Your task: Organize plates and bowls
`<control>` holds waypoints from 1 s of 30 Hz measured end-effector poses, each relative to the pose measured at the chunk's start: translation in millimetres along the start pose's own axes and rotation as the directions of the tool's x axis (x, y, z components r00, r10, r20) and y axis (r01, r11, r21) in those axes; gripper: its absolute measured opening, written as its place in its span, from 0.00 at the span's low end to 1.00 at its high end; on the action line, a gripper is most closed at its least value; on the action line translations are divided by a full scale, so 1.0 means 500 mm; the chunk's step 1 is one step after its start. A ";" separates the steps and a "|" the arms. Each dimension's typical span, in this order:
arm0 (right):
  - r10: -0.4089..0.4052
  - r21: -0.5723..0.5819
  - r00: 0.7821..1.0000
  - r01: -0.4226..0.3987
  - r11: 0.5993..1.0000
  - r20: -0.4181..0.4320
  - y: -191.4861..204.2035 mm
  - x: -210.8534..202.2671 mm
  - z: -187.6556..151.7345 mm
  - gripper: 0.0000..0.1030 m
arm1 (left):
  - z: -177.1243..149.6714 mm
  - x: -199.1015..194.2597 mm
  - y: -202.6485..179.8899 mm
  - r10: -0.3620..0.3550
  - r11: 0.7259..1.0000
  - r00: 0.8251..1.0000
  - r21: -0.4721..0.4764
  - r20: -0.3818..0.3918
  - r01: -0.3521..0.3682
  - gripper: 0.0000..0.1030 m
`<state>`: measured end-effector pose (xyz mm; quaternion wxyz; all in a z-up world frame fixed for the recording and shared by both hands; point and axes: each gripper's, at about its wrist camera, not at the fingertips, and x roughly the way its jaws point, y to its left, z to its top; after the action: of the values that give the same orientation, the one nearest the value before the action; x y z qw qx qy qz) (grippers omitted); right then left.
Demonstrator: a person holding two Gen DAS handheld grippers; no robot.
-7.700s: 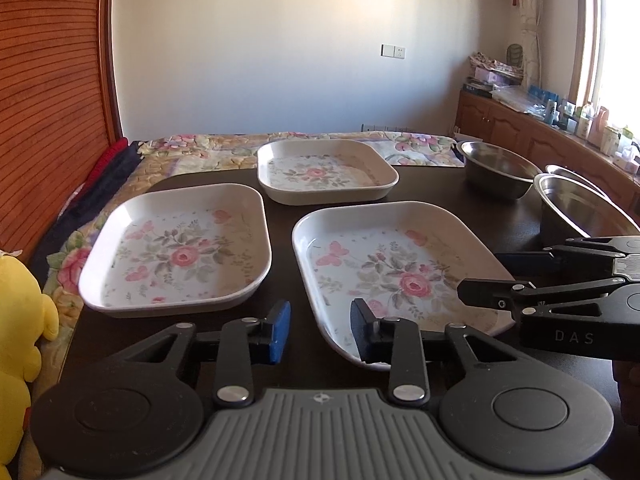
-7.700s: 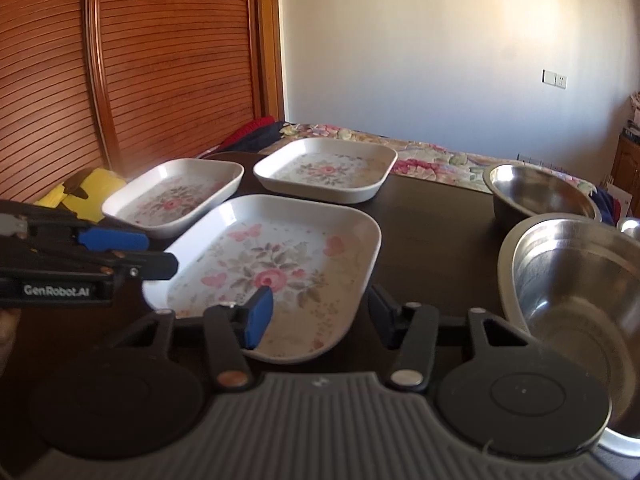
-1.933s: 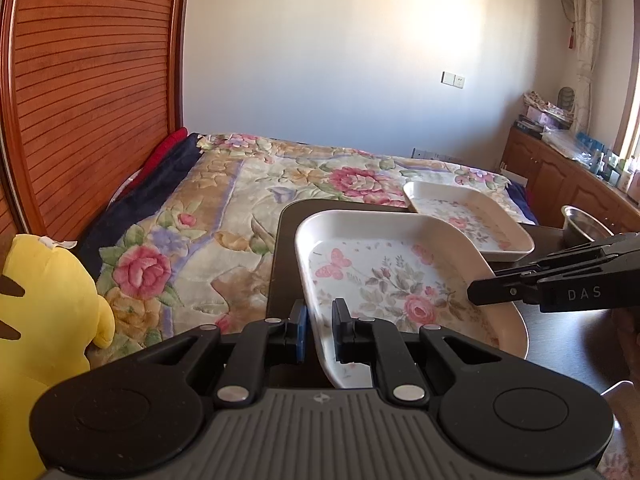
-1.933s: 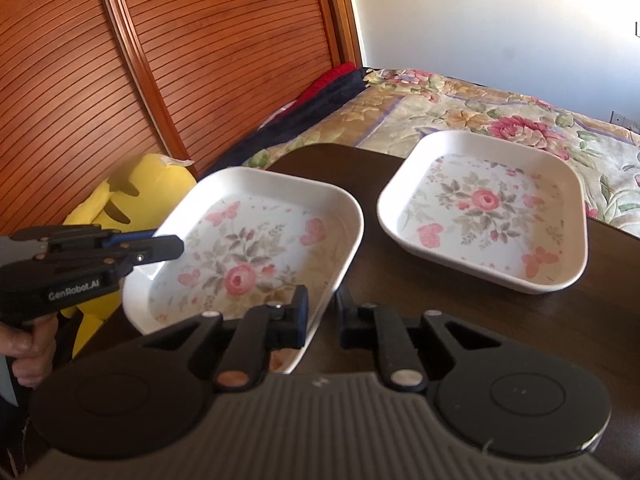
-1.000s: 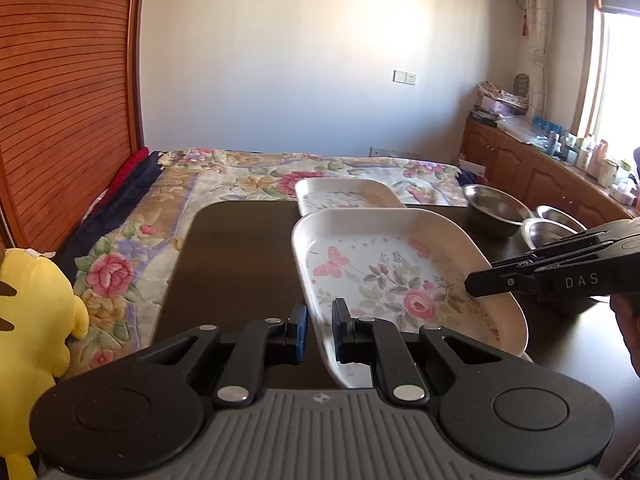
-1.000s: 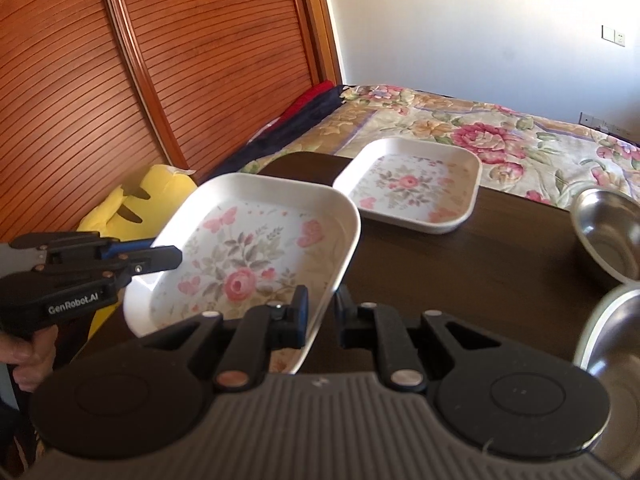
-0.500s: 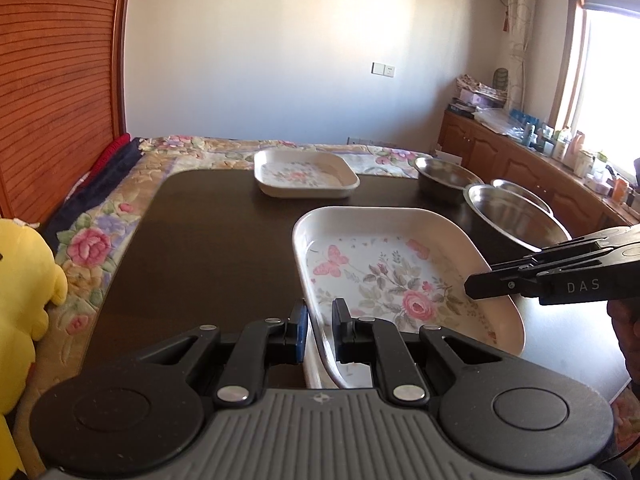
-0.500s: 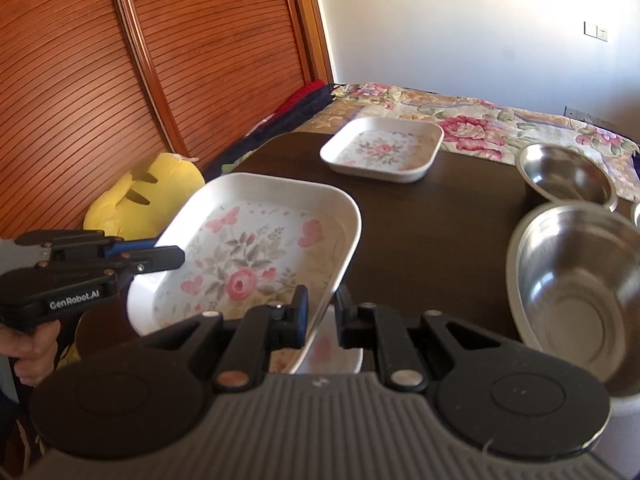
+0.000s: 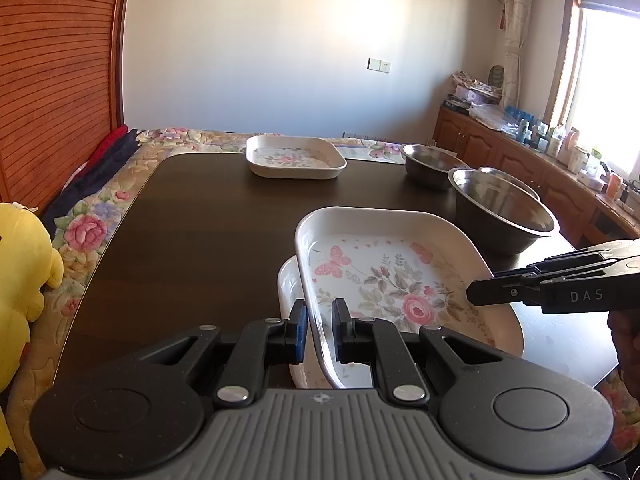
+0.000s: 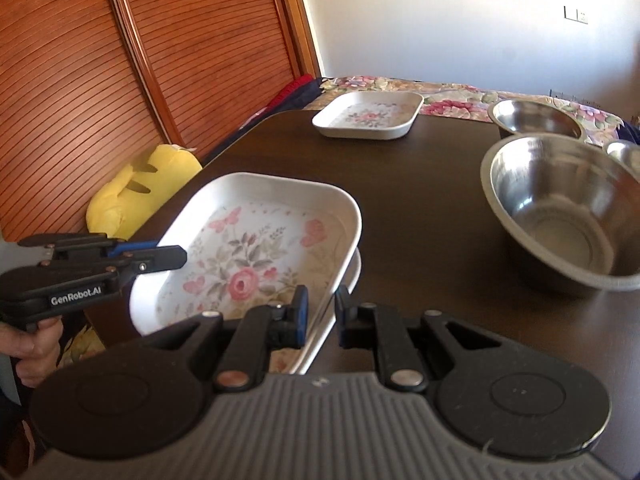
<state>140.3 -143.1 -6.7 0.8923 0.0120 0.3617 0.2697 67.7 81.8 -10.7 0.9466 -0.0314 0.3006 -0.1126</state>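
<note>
We see a dark wood worktop point(image 9: 192, 216) with a smooth, slightly glossy finish. The held plate point(image 9: 400, 276) looks like glossy white plastic or melamine with a printed flower pattern, and so do the plate under it point(image 9: 289, 292) and the far plate point(image 9: 294, 158). The big bowl point(image 10: 560, 216) and the smaller bowl point(image 10: 534, 118) are shiny metal with a brushed inside. The left hand-held gripper point(image 9: 320, 328) is matt black plastic with a ribbed grey body; the right hand-held gripper point(image 10: 322, 316) looks the same. The yellow toy point(image 9: 24, 264) is soft plush. The bed cover point(image 9: 88, 232) is flowered cloth. The doors point(image 10: 120, 80) are ribbed, varnished wood.
</note>
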 end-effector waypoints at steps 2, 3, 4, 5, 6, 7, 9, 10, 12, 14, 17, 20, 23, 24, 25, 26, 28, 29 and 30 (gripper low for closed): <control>0.000 0.001 1.000 0.000 1.000 0.005 0.001 -0.003 -0.003 0.15 | -0.001 0.001 0.000 0.001 1.000 1.000 -0.001 -0.001 -0.001 0.14; 0.000 0.002 1.000 0.000 1.000 0.008 0.001 -0.005 -0.005 0.15 | -0.003 0.001 0.000 0.002 1.000 1.000 0.000 -0.002 -0.002 0.14; 0.000 0.003 1.000 0.000 1.000 0.009 0.001 -0.005 -0.005 0.15 | -0.004 0.003 -0.001 0.003 1.000 1.000 0.001 -0.004 -0.003 0.14; 0.001 0.005 1.000 -0.001 1.000 0.010 0.001 -0.005 -0.006 0.15 | -0.004 0.005 -0.001 0.005 1.000 1.000 0.002 -0.006 -0.005 0.14; 0.001 0.008 1.000 -0.001 1.000 0.011 0.000 -0.004 -0.006 0.15 | -0.003 0.007 0.000 0.007 1.000 1.000 0.003 -0.008 -0.007 0.14; 0.001 0.008 1.000 -0.001 1.000 0.011 -0.002 -0.005 -0.009 0.15 | -0.004 0.008 0.000 0.009 1.000 1.000 0.003 -0.009 -0.009 0.14; 0.001 0.010 1.000 -0.001 1.000 0.012 -0.002 -0.002 -0.007 0.15 | -0.004 0.012 0.000 0.015 1.000 1.000 0.003 -0.012 -0.015 0.14; 0.000 0.010 1.000 0.000 1.000 0.014 -0.001 -0.001 -0.008 0.15 | -0.004 0.015 -0.001 0.018 1.000 1.000 0.003 -0.013 -0.018 0.14; -0.002 0.011 1.000 0.002 1.000 0.019 0.001 0.001 -0.010 0.15 | -0.005 0.020 -0.001 0.022 1.000 1.000 0.002 -0.016 -0.022 0.14; -0.003 0.011 1.000 0.003 1.000 0.023 0.002 0.002 -0.013 0.15 | -0.007 0.023 0.001 0.022 1.000 1.000 0.001 -0.019 -0.022 0.14; -0.010 0.004 1.000 0.010 1.000 0.026 0.007 0.004 -0.017 0.15 | -0.009 0.027 -0.001 0.026 1.000 1.000 0.006 -0.017 -0.026 0.14; -0.027 -0.013 0.999 0.028 1.000 0.043 0.013 0.004 -0.022 0.15 | -0.013 0.030 0.001 0.033 0.999 0.999 0.008 -0.009 -0.033 0.14; -0.041 -0.018 0.996 0.042 0.999 0.080 0.018 0.003 -0.027 0.15 | -0.017 0.030 0.001 0.037 0.999 0.999 0.003 -0.008 -0.037 0.14; -0.043 -0.009 0.995 0.044 0.999 0.094 0.018 0.004 -0.031 0.15 | -0.018 0.030 0.002 0.036 0.999 0.999 0.002 -0.008 -0.036 0.14; -0.046 0.001 0.993 0.046 0.999 0.105 0.017 0.006 -0.036 0.15 | -0.019 0.030 0.003 0.034 0.999 0.999 0.000 -0.007 -0.034 0.14; -0.045 0.010 0.992 0.045 0.999 0.117 0.016 0.008 -0.041 0.15 | -0.019 0.030 0.003 0.033 0.999 0.999 -0.001 -0.006 -0.033 0.14; -0.044 0.030 0.990 0.040 0.999 0.134 0.014 0.010 -0.050 0.16 | -0.020 0.032 0.005 0.032 0.999 0.999 -0.004 -0.004 -0.032 0.14; -0.043 0.037 0.989 0.038 0.999 0.142 0.013 0.010 -0.055 0.16 | -0.020 0.033 0.004 0.032 0.999 0.999 -0.006 -0.003 -0.032 0.14; -0.044 0.042 0.987 0.038 0.998 0.154 0.014 0.010 -0.059 0.16 | -0.021 0.033 0.004 0.032 0.999 0.999 -0.007 -0.001 -0.032 0.14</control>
<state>120.8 -140.0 -30.4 0.9226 0.0428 0.2969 0.2426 75.2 80.2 -28.7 0.9480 -0.0298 0.3017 -0.0965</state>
